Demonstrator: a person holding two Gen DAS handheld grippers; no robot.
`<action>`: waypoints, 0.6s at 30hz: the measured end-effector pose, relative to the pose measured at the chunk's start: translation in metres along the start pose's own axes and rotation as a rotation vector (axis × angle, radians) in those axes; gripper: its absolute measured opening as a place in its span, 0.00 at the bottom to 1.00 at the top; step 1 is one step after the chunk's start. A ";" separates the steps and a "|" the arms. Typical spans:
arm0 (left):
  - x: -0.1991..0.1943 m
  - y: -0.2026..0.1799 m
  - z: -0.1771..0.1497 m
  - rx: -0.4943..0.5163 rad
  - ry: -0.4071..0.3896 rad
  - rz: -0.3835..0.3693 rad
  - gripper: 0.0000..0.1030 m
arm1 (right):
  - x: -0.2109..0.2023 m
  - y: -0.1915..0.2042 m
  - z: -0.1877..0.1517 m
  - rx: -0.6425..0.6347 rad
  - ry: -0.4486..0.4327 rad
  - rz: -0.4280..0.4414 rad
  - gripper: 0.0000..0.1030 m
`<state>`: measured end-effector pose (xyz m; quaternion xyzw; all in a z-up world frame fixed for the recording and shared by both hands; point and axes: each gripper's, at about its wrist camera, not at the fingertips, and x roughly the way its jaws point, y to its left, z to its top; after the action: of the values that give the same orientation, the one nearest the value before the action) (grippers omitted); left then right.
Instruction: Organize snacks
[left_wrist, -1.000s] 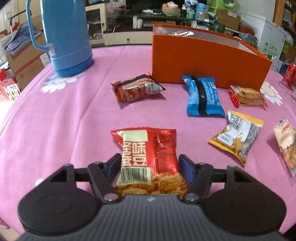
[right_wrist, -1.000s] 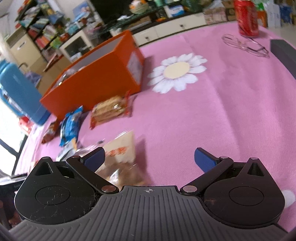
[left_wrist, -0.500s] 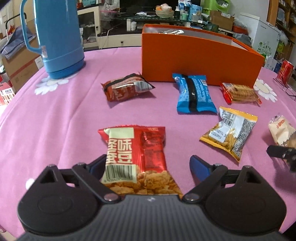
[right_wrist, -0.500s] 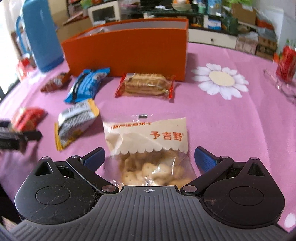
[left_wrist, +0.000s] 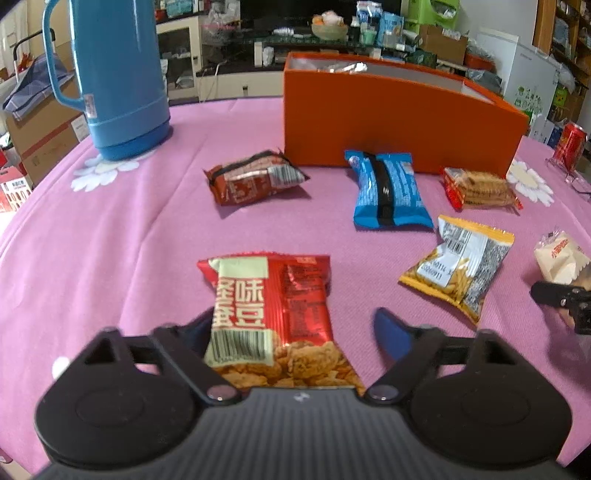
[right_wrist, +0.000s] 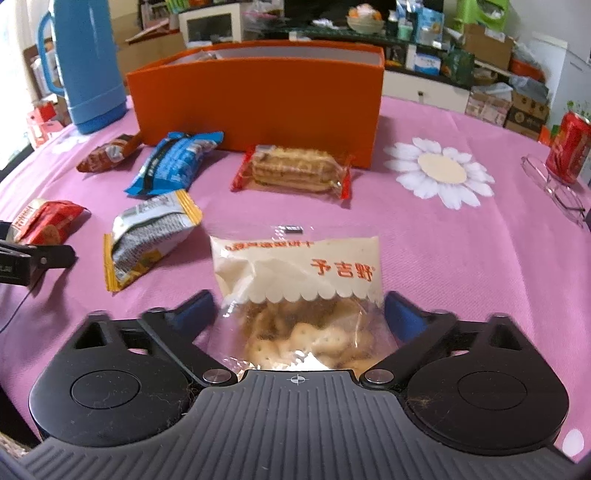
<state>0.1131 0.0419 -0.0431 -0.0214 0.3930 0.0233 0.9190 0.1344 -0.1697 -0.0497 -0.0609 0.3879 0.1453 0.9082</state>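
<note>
Left fingers (left_wrist: 293, 326) newly spread, right fingers (right_wrist: 300, 308) open; six snack packets, one orange box (left_wrist: 399, 122)

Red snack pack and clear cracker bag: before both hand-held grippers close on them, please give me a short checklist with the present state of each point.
1. Red snack pack lies between the left hand-held gripper fingers: ok, though off-centre toward the left finger.
2. Clear cracker bag centred in the right hand-held gripper: ok.
3. Both grippers open: ok.
4. Yellow pack apart from both grippers: ok.
5. Orange box open on top: ok.
6. Free room inside the box: cannot tell.
</note>
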 end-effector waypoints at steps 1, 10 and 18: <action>-0.001 0.001 0.001 0.001 -0.010 -0.002 0.56 | -0.002 0.000 0.001 0.000 -0.003 0.005 0.62; -0.020 0.016 0.004 -0.098 0.008 -0.057 0.52 | -0.017 -0.002 -0.005 0.086 -0.032 0.068 0.36; -0.054 0.019 0.029 -0.110 -0.098 -0.104 0.51 | -0.043 -0.029 0.006 0.297 -0.153 0.192 0.36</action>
<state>0.0955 0.0612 0.0153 -0.0912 0.3442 -0.0019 0.9344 0.1190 -0.2058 -0.0146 0.1221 0.3387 0.1766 0.9160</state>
